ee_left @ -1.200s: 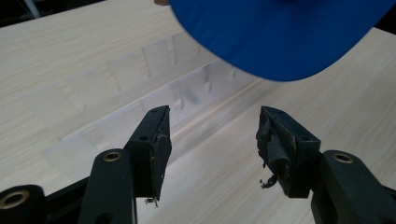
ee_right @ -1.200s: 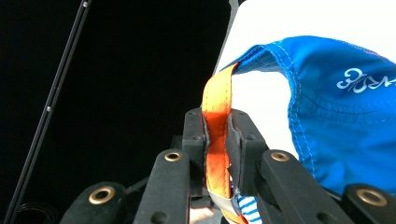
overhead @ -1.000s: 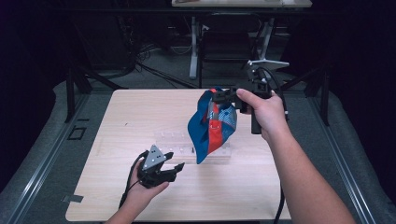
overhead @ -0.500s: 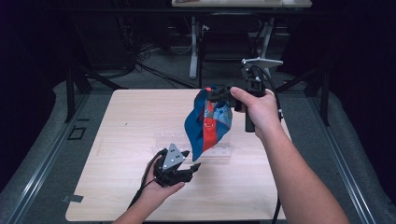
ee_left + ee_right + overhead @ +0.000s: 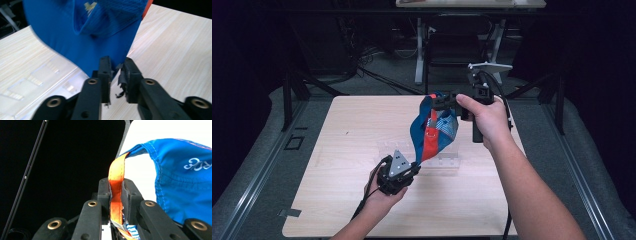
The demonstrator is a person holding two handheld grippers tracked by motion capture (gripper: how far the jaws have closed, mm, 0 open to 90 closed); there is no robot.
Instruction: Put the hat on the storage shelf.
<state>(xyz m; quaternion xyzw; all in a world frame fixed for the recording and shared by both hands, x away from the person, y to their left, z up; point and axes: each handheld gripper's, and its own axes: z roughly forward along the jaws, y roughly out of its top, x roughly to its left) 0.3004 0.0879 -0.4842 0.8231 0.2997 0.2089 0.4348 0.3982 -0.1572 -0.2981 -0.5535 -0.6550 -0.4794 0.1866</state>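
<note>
A blue fabric bag [image 5: 416,131] with an orange strap [image 5: 430,145] hangs in the air over the middle of the table [image 5: 337,150]. My right gripper [image 5: 435,103] holds it from the top, shut on the orange strap [image 5: 116,170], with the blue cloth [image 5: 185,182] drooping to its right. My left gripper [image 5: 413,168] sits low near the table, its tips at the bag's lowest corner. In the left gripper view the jaws [image 5: 116,62] stand a narrow gap apart, and the blue cloth's [image 5: 75,37] bottom point reaches just to their tips.
A clear plastic stand [image 5: 439,159] lies flat on the table under the bag, also seen as the clear plastic stand [image 5: 37,82] left of the jaws. Dark floor, cables and table legs [image 5: 419,55] lie beyond the far edge.
My left gripper has moved right and forward along the table up to the bag's lower corner. The right hand has lifted and shifted the bag slightly left.
</note>
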